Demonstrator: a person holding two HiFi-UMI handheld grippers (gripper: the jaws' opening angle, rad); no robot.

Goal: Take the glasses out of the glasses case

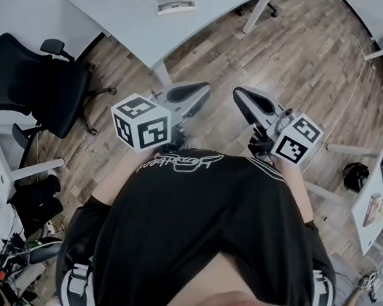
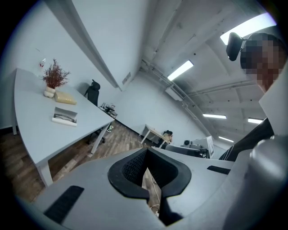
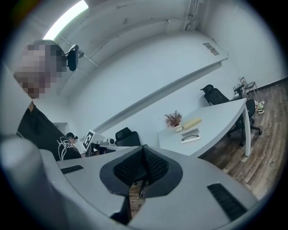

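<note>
Wide view first: wooden floor (image 1: 302, 65) all around, and the long pale tabletop (image 1: 125, 24) sits well apart from the person, up at the far end of the head view. The person stands back from it, black shirt (image 1: 203, 232) filling the bottom of that view. Both tools are held close in front of the body and point toward the tabletop; I'd call that a carrying posture, not a working one. Left gripper (image 1: 199, 92): jaws together, nothing between them. Right gripper (image 1: 241, 95): same story, jaws closed on nothing. And there's the target, the glasses case (image 1: 176, 2), lying open and face up on the tabletop. The glasses (image 1: 177, 6) rest inside, exposed for a straight lift. Nothing's within reach, so my read is that the approach comes first.
</note>
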